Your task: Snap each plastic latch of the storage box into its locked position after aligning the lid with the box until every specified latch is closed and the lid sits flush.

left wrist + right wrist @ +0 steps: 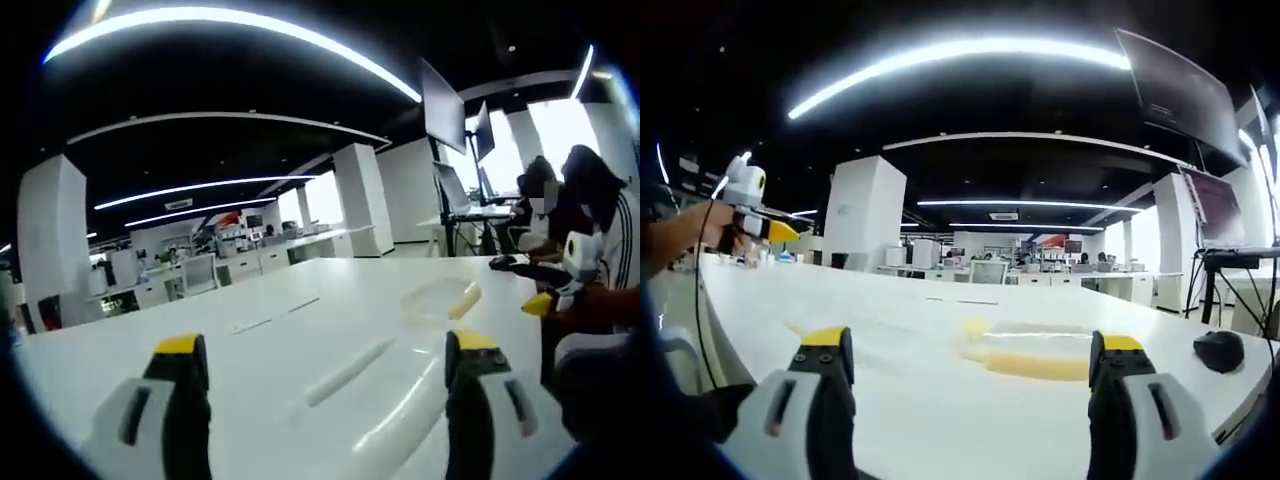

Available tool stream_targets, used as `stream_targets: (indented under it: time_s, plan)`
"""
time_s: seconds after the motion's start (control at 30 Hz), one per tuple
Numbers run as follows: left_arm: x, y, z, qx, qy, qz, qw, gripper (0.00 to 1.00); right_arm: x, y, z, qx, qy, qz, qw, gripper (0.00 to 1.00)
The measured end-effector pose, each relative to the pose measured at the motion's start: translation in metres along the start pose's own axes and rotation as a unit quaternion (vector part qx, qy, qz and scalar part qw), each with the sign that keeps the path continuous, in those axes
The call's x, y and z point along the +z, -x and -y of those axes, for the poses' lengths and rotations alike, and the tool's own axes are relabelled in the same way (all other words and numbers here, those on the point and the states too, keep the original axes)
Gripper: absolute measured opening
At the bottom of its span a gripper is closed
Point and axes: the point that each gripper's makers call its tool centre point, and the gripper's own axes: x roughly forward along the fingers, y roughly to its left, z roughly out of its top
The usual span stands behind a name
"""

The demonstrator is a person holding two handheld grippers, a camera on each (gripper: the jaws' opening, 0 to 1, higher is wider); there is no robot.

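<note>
A clear storage box (436,301) with a yellow latch (466,298) lies on the white table (300,330), ahead and to the right of my left gripper (325,345), whose jaws stand open and hold nothing. A hand holds my right gripper (556,288) just right of the box. In the right gripper view the box (1035,345) sits low on the table with a yellow latch (1038,366) along its near side. It lies just beyond my open right gripper (970,340). My left gripper (752,212) is raised at the far left, well away from the box.
A black mouse (1219,350) lies on the table to the right of the box. Monitors (446,108) on stands rise at the table's far right, where people (590,205) sit. Long white benches (250,262) and pillars fill the room behind.
</note>
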Motion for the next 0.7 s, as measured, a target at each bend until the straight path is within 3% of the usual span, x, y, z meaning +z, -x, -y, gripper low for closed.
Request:
stream_targets:
  time_s: [0.7]
  plan:
    - [-0.0011, -0.0097, 0.0029, -0.009, -0.002, -0.006, 0.9999, 0.99, -0.0018, -0.0006, -0.0006, 0.002, -0.003, -0.001, 1.0000, 0.99]
